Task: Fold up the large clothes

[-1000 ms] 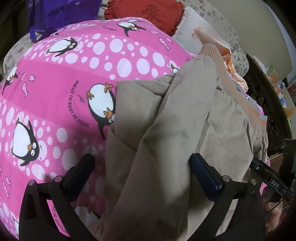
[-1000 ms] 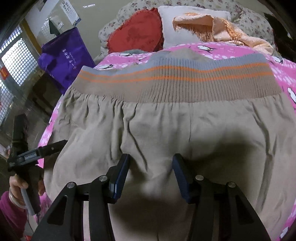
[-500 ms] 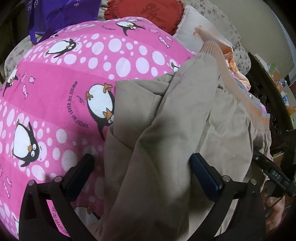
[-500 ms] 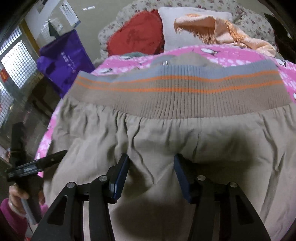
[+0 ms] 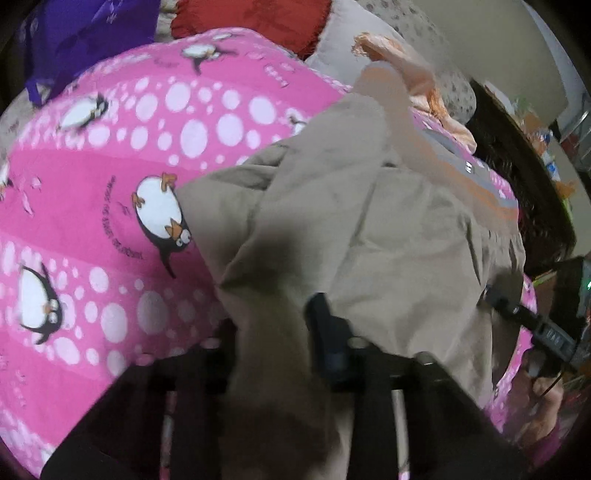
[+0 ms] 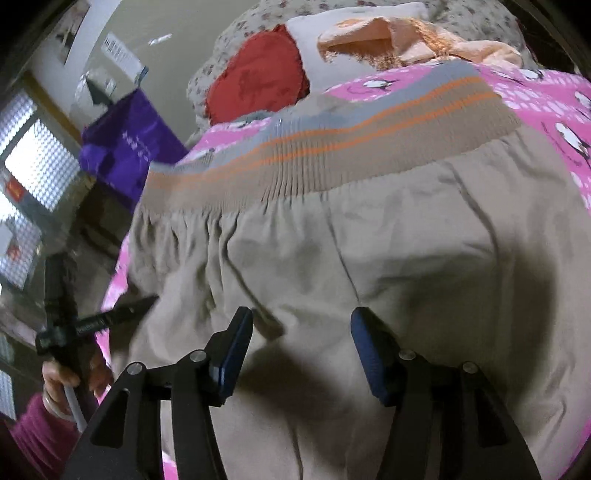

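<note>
Beige trousers (image 5: 388,240) with a ribbed waistband (image 6: 332,147) striped grey and orange lie on a pink penguin blanket (image 5: 110,184). In the left wrist view my left gripper (image 5: 275,332) sits at the near edge of the trousers. Its jaws are closing, and a bunched fold of the beige cloth is pinched between them. In the right wrist view my right gripper (image 6: 301,343) hovers over the seat of the trousers (image 6: 369,258) below the waistband. Its jaws are opening; the cloth lies under and between the pads, which do not press on it.
At the head of the bed are a red cushion (image 6: 258,81), a white pillow (image 6: 317,48) and a peach cloth (image 6: 406,33). A purple bag (image 6: 129,147) stands at the back left. Dark wooden furniture (image 5: 517,166) borders the right side. A hand (image 6: 55,376) grips the left tool.
The left jaws have gone from wide apart to closed on a fold of the trousers, lifting it slightly. The right jaws have widened a little, and that view has rolled so the waistband slants.
</note>
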A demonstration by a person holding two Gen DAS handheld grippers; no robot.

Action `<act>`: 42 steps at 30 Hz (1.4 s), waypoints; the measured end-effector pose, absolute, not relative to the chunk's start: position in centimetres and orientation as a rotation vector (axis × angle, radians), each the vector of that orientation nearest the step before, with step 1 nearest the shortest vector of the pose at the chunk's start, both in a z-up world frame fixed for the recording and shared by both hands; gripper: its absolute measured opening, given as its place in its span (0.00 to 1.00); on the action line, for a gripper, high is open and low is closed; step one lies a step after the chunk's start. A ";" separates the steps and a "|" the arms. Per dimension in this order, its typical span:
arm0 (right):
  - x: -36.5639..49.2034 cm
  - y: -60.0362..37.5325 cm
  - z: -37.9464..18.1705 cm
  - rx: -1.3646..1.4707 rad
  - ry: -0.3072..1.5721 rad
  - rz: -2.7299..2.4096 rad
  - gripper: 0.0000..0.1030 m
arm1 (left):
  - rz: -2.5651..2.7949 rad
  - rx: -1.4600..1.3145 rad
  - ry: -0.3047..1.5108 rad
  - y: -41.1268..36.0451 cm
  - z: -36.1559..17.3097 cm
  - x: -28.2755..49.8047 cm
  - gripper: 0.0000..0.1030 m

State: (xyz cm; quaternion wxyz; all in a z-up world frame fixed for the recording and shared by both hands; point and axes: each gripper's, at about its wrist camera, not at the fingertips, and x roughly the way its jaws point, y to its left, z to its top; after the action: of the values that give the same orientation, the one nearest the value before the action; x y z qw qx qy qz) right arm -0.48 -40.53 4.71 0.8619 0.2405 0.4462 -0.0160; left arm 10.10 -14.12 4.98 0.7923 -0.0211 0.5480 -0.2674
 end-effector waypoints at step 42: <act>-20.3 -56.1 4.7 0.687 0.841 -0.454 0.69 | -1.097 -0.052 1.202 -40.0 12.8 -4.8 0.61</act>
State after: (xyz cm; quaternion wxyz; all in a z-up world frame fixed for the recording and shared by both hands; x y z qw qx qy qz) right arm -20.26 -56.15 4.67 0.8317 0.3239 0.3968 -0.2143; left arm -4.76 -39.96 12.78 0.6865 -0.0232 0.5367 -0.4900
